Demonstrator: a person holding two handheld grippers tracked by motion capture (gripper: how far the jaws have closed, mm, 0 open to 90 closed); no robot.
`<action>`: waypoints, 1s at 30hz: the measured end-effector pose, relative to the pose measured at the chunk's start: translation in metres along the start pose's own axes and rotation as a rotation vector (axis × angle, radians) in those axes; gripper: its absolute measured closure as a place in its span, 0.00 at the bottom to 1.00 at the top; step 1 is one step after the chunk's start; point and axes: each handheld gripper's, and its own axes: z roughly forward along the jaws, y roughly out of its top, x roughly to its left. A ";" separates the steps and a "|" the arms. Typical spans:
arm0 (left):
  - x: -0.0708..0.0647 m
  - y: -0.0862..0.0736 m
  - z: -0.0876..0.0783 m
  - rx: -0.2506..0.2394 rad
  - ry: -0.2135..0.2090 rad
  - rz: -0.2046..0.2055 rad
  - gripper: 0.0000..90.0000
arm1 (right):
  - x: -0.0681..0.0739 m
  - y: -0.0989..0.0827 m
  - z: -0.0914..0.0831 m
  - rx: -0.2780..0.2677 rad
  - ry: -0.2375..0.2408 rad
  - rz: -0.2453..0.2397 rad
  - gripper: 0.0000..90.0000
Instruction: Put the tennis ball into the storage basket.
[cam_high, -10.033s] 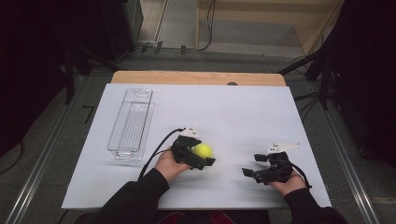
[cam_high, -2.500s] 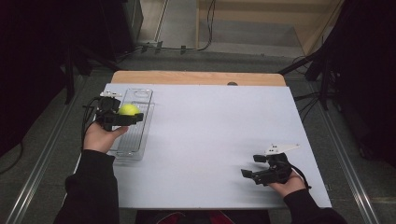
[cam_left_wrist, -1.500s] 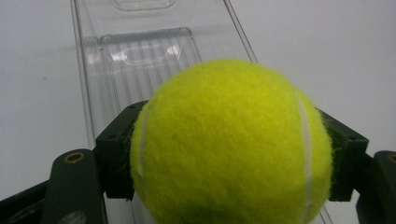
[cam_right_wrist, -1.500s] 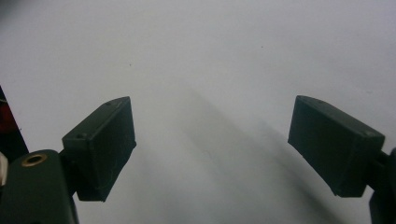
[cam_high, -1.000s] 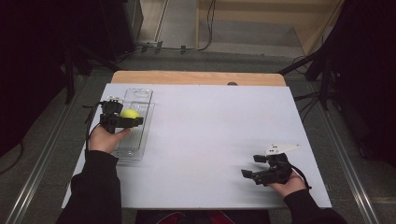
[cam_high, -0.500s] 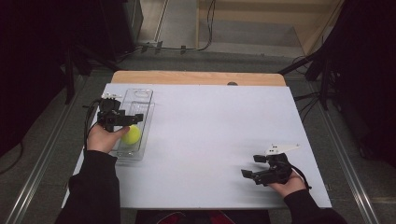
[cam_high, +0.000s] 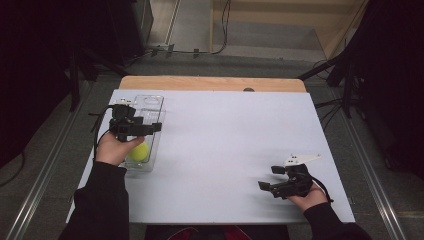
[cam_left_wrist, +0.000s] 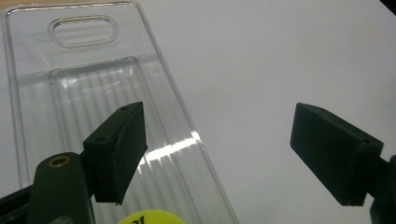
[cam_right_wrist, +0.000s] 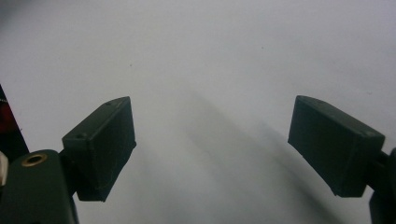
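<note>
Now the left gripper (cam_high: 150, 128), jaws apart and empty, hovers over the clear ribbed plastic tray (cam_high: 150, 102) holding the yellow-green ball (cam_high: 139, 151), while the right gripper (cam_high: 267, 186) rests open well away from the tray.

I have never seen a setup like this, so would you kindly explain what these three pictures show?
A person sits at a white table holding a hand-operated claw in each hand. One picture looks down from above; the other two come from small cameras riding on each claw, looking along its two black jaws. The left claw hangs open over a clear plastic tray, with a yellow-green ball lying in the tray below it, not gripped. The right claw is open near the table's front edge, holding nothing.
</note>
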 end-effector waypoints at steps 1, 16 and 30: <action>-0.001 0.000 0.000 0.004 -0.002 0.003 0.21 | 0.000 0.000 0.000 0.002 0.000 -0.005 0.14; -0.021 -0.003 0.002 0.015 -0.110 0.037 0.22 | 0.000 0.002 0.001 0.002 0.004 -0.009 0.14; -0.044 -0.016 0.010 0.041 -0.189 0.090 0.22 | 0.000 0.002 0.000 0.000 0.006 -0.008 0.14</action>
